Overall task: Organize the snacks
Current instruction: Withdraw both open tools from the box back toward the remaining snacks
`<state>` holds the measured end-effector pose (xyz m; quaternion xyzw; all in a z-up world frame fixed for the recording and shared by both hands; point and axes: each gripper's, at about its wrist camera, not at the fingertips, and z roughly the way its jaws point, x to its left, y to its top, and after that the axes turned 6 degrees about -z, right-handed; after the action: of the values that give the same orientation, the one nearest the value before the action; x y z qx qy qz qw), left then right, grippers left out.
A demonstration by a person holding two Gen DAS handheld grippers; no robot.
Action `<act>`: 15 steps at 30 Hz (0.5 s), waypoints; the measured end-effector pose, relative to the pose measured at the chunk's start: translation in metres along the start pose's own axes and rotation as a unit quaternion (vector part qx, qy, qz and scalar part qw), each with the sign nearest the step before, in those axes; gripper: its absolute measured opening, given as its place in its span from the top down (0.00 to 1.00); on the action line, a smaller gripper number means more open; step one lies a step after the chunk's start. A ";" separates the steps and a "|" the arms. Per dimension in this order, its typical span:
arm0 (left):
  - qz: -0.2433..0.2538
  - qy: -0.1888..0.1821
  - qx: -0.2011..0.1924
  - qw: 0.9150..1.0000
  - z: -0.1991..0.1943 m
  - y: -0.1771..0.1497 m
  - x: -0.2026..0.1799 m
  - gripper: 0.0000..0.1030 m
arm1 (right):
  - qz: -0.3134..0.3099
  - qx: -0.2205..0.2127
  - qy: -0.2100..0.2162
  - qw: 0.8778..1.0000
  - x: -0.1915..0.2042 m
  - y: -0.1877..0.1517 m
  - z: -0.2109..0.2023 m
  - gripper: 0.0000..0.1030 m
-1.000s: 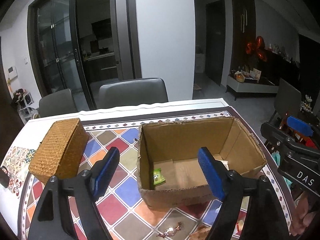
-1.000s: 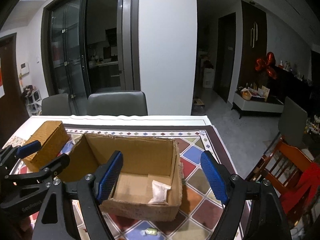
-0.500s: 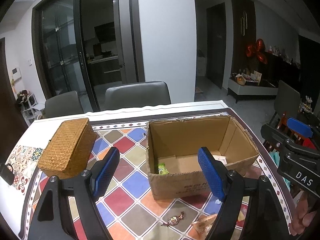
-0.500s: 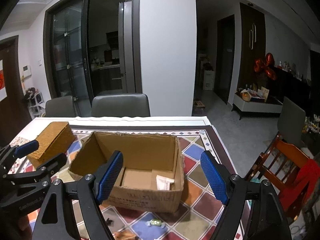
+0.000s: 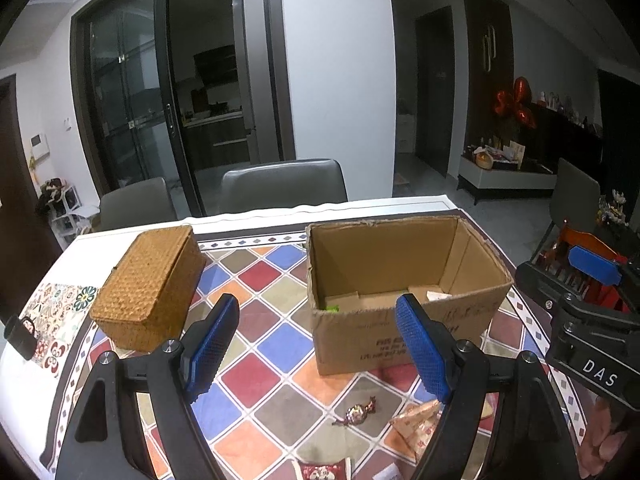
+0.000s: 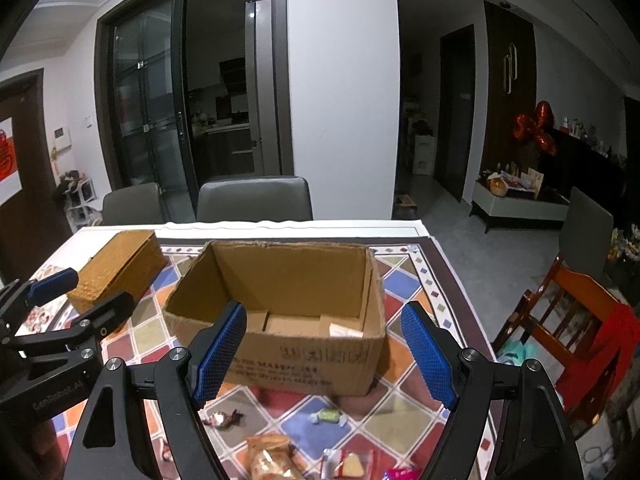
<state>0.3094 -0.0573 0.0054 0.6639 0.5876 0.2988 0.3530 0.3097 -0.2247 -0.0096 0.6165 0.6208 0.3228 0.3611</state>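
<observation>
An open cardboard box [image 5: 404, 304] [image 6: 304, 360] stands on the tiled tablecloth, with a green snack [image 5: 332, 309] and a white packet [image 6: 344, 330] inside. Loose snacks lie in front of it: a brown wrapped candy [image 5: 357, 411] [image 6: 221, 419], a green candy [image 6: 328, 416], an orange packet [image 5: 416, 420] [image 6: 268, 456] and red packets [image 5: 320, 471]. My left gripper [image 5: 316, 348] is open and empty, held back from the box. My right gripper [image 6: 326, 356] is open and empty, also in front of the box.
A closed wicker box [image 5: 150, 284] [image 6: 118, 270] sits left of the cardboard box. Grey chairs [image 5: 280, 186] stand behind the table. A wooden chair with red cloth [image 6: 576, 332] is at the right. The table's edge [image 6: 444, 264] runs close to the right.
Both grippers have pulled back and up from the box. More of the tablecloth and the loose snacks in front of the box have come into view. Both grippers stay open.
</observation>
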 end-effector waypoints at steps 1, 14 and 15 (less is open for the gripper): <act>0.000 0.001 -0.001 1.000 -0.003 -0.002 0.002 0.22 | 0.000 0.001 0.002 1.000 0.001 -0.002 -0.002 0.22; 0.001 0.026 -0.008 1.000 -0.031 -0.028 0.015 0.22 | -0.012 0.004 0.017 1.000 0.022 -0.022 -0.022 0.22; 0.003 0.028 -0.008 1.000 -0.032 -0.030 0.016 0.22 | -0.013 0.004 0.018 1.000 0.024 -0.024 -0.024 0.22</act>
<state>0.2680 -0.0357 -0.0011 0.6540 0.5928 0.3232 0.3411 0.2774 -0.2005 -0.0183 0.6038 0.6367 0.3265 0.3514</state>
